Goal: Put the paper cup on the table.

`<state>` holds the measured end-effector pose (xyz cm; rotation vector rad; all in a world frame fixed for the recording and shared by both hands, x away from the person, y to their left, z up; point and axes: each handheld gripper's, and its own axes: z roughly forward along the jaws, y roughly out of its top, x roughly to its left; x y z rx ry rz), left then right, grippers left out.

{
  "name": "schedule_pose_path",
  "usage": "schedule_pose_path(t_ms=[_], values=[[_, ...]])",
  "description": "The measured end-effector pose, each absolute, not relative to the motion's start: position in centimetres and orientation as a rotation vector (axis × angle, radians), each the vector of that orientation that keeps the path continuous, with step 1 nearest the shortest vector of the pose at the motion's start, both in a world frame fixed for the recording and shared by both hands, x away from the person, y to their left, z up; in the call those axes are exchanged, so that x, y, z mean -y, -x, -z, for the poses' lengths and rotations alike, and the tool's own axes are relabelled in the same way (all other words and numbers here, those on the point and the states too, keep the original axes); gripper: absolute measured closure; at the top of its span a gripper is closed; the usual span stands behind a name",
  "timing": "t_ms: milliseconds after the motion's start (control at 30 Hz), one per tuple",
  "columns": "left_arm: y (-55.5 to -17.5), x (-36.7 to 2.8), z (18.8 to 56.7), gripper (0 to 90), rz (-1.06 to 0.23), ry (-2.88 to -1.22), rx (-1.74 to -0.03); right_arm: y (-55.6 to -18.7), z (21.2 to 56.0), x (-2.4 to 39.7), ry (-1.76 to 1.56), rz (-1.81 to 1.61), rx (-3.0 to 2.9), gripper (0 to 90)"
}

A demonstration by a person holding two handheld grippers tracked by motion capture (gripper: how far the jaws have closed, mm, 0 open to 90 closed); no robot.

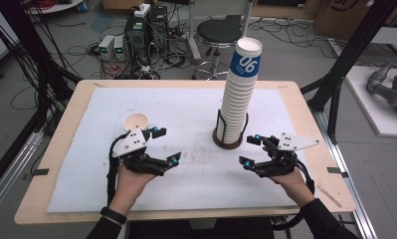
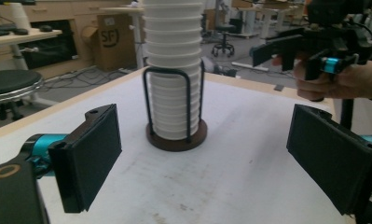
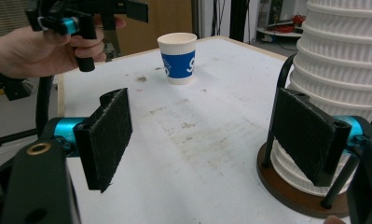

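Single paper cup [image 1: 136,121] upright on white table mat [image 1: 186,179], just beyond left gripper [image 1: 167,145], jaws apart, empty; right gripper [image 1: 251,149], jaws apart, empty, near cup stack [image 1: 237,99] in holder

Beyond my table [image 1: 56,149] I see a grey floor [image 1: 295,59], a black stool [image 1: 218,32], tangled cables [image 1: 76,50] and cardboard boxes [image 2: 116,39].

Cup stack [image 1: 237,102] in its wire holder [image 1: 230,134] stands as 1 tall obstacle mid-tabletop [image 1: 196,169]. Open surface left of stack; single paper cup [image 1: 136,122] stands well left.
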<state>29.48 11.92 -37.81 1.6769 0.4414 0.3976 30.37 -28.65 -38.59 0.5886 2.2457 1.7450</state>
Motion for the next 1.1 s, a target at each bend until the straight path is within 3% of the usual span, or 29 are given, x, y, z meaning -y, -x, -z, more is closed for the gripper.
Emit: schedule_pose_path(t_ms=[600,1100], values=[[-29.7,-10.9,39.2,9.9,-0.348,-1.702,-0.435,-30.2,38.6,28.8,-0.595,-1.73,-2.255,21.0],[-29.9,-11.3,39.5,9.9,-0.399,-1.706,-0.468,-30.3,38.7,28.7,-0.591,-1.732,-2.27,21.0]])
